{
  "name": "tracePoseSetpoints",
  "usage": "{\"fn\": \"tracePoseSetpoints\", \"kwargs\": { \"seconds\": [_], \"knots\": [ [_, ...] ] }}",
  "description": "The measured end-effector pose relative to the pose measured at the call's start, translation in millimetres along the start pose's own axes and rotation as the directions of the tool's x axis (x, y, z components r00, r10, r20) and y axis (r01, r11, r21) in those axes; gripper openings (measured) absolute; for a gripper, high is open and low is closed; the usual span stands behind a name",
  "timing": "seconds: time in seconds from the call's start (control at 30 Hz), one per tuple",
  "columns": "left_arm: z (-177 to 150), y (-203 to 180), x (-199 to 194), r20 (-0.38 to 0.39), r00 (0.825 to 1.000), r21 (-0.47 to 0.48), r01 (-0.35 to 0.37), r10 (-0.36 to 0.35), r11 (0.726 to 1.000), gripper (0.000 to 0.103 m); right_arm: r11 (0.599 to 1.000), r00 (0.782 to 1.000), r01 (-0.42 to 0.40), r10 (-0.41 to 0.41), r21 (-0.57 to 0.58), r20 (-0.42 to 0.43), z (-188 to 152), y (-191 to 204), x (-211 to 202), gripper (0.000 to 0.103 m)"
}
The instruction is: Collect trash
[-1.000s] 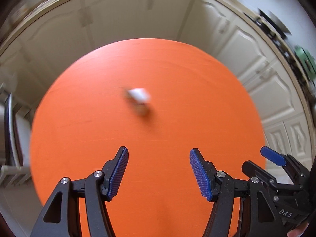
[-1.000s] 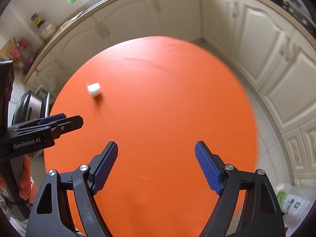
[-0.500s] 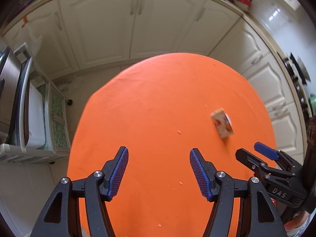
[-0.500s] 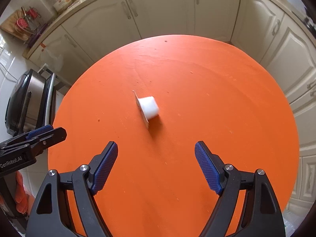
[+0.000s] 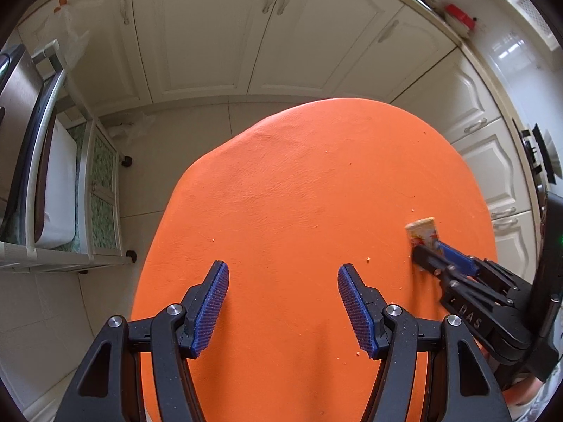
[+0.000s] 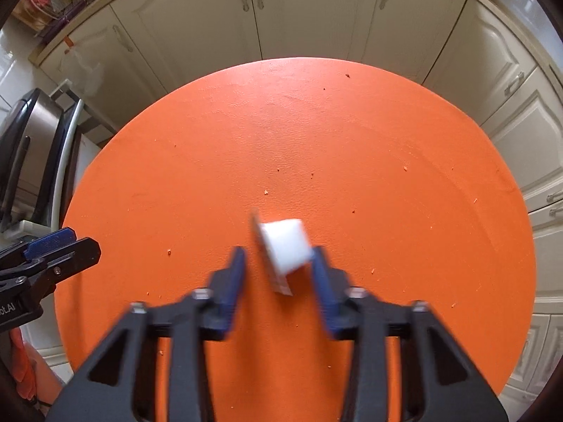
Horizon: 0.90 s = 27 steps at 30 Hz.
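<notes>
A small white plastic cup [image 6: 286, 246] with a printed foil lid lies on its side on the round orange table [image 6: 352, 140]. My right gripper [image 6: 278, 263] is around it, jaws partly closed and blurred, the right pad touching the cup, a gap on the left. In the left wrist view the cup [image 5: 424, 231] lies at the right with the right gripper [image 5: 436, 256] at it. My left gripper [image 5: 283, 299] is open and empty over the table's left part.
Small crumbs [image 6: 266, 192] dot the table. Cream cabinets [image 6: 316, 17] ring the room. A metal rack with an appliance [image 5: 31, 147] stands at the left on the tiled floor. The left gripper [image 6: 49, 249] sits at the table's left edge.
My right gripper has moved forward to the cup and its jaws have narrowed around it. The left gripper has swung further left, away from the cup.
</notes>
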<state>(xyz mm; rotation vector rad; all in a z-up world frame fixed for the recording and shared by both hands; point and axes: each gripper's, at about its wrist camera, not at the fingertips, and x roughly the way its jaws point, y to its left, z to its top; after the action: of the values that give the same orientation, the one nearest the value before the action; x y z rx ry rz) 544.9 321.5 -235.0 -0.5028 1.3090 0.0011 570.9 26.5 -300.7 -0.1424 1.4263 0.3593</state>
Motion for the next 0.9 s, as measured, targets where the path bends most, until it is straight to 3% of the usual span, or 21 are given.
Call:
{"fn": "tracePoseSetpoints", "kwargs": {
  "seconds": [0.27, 0.57, 0.73, 0.9],
  "knots": [
    [-4, -17, 6, 0.002, 1.0, 0.019, 0.013, -0.013, 1.0, 0.06, 1.0, 0.999, -0.025, 0.025, 0.012, 0.03, -13, -7, -12, 0.023],
    [-23, -86, 14, -0.029, 0.997, 0.116, 0.072, -0.069, 0.991, 0.06, 0.996, 0.992, -0.084, 0.081, 0.026, 0.096, -58, -43, -56, 0.023],
    [-34, -121, 18, -0.067, 0.99, 0.131, 0.136, -0.128, 0.982, 0.06, 0.997, 0.991, -0.081, 0.082, -0.012, 0.104, -97, -58, -73, 0.023],
    [-51, -139, 18, -0.079, 0.99, 0.182, 0.129, -0.116, 0.975, 0.06, 0.989, 0.994, -0.109, 0.111, -0.099, 0.008, -163, -49, -63, 0.023]
  ]
}}
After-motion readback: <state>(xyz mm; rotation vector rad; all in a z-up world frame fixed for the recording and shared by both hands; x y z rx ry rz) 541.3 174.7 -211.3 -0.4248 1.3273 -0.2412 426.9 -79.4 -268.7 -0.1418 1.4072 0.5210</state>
